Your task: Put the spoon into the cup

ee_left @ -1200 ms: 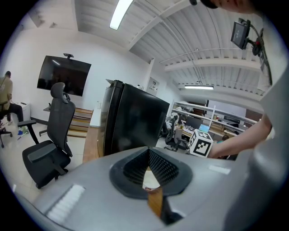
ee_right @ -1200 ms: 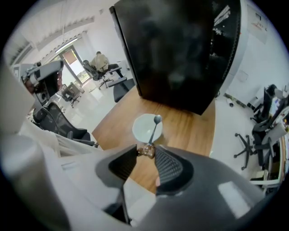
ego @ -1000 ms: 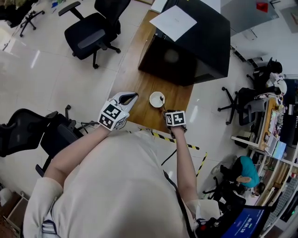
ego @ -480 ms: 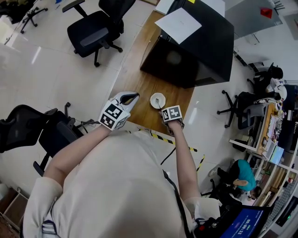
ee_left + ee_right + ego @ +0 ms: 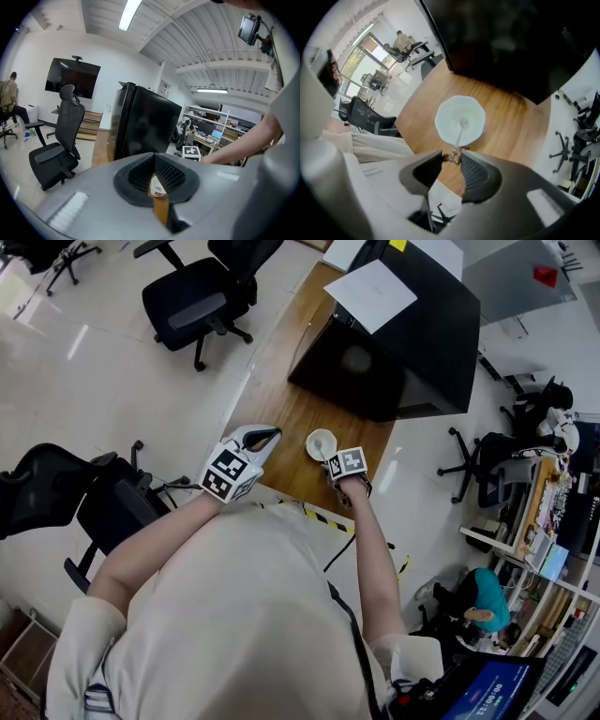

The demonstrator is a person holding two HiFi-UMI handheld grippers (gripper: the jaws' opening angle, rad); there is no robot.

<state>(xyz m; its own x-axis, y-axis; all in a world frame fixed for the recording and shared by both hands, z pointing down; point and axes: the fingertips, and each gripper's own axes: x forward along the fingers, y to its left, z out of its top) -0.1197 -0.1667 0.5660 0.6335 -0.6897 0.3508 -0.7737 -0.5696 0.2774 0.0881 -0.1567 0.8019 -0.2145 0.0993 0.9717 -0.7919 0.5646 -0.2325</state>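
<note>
A white cup [image 5: 320,442] stands near the front edge of the wooden table [image 5: 281,413]. My right gripper [image 5: 335,468] points steeply down just beside the cup's near rim. In the right gripper view the cup [image 5: 460,123] lies below my right gripper [image 5: 452,158], which is shut on the handle end of a metal spoon [image 5: 459,136]. The spoon's bowl rests inside the cup. My left gripper [image 5: 262,437] hovers to the left of the cup, holding nothing. The left gripper [image 5: 156,176] shows a narrow gap between its jaws, through which the cup [image 5: 158,189] is visible.
A large black box [image 5: 403,343] with a sheet of paper [image 5: 382,294] on top fills the far part of the table. Black office chairs [image 5: 192,301] stand on the white floor to the left. Yellow-black tape [image 5: 328,519] marks the floor by the table's near edge.
My right gripper has sunk and moved closer to the cup with the spoon, which now stands steeper with its bowl in the cup. The left gripper has stayed put.
</note>
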